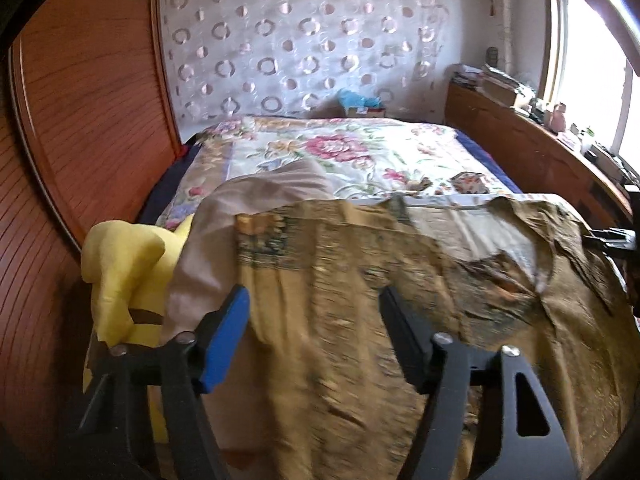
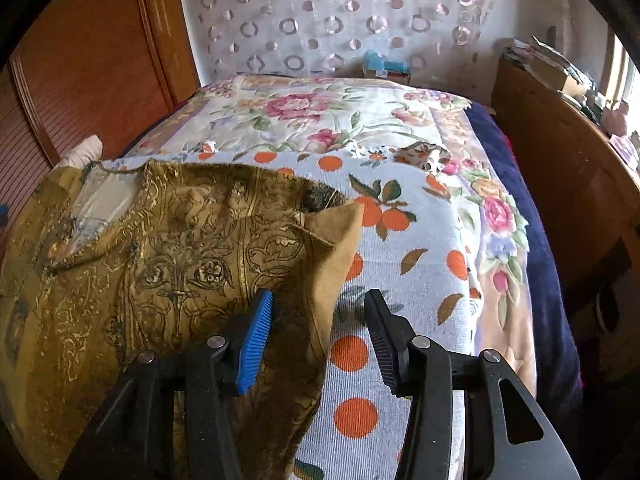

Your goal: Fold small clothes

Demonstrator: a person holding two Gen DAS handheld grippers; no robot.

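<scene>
The garment (image 2: 168, 248) is golden-brown woven cloth with a faint metallic sheen in its scrollwork. Under it lies a ribbed, matt cotton sheet (image 2: 400, 264) printed with oranges, over a smoother floral bedspread (image 2: 320, 116). Each claw (image 2: 318, 330) is matt black plastic with a ridged blue rubbery pad and dull metal rivets. Upper left, the wardrobe (image 1: 88, 92) is glossy wood.

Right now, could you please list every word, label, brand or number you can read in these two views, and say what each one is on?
No text can be read in either view.
The small box against the patterned wall by the far end of the bed: any printing too small and blurred.
The stacked books and papers on the wooden shelf: blurred, nothing legible.
The gold patterned garment: ornamental scrollwork only, no lettering.
</scene>
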